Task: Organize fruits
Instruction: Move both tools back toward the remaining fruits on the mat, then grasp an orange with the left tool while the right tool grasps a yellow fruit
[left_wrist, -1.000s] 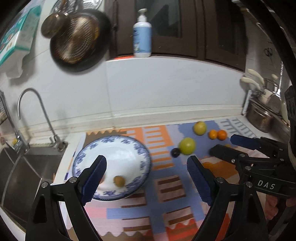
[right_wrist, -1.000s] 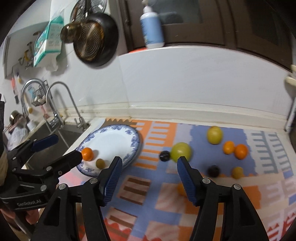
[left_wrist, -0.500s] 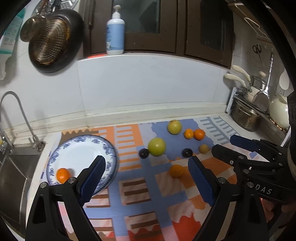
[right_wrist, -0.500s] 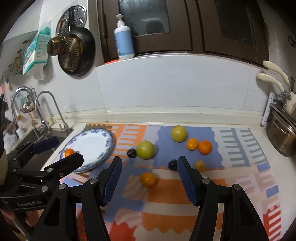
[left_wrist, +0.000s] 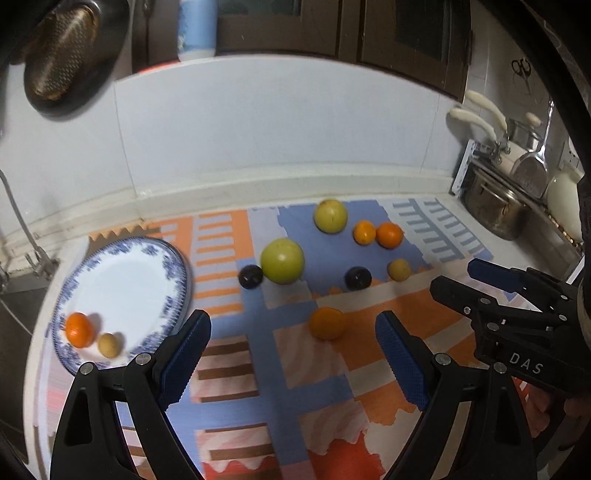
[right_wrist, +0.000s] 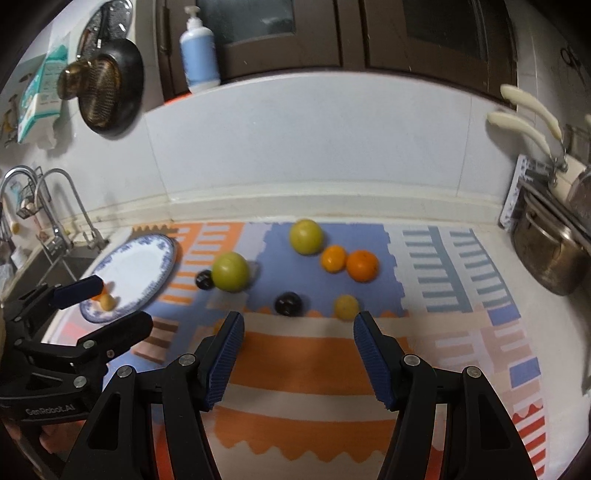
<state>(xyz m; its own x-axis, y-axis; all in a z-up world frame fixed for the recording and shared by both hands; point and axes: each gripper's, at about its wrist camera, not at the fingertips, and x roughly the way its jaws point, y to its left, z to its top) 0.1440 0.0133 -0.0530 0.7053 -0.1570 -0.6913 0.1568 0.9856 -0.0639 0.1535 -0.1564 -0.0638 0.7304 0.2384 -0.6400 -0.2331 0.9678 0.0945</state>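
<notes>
A blue-rimmed white plate lies at the mat's left, also in the right wrist view. It holds an orange and a small yellow fruit. On the mat lie two green apples, two dark plums, two oranges, a small yellow fruit and a nearer orange. My left gripper is open and empty above the mat, just short of the near orange. My right gripper is open and empty, short of a plum.
A sink with taps lies to the left. A steel pot and hanging utensils stand at the right. A pan hangs on the back wall and a soap bottle stands on the ledge.
Both grippers have swung right, away from the plate and toward the loose fruit on the mat. Both stay open and empty.
</notes>
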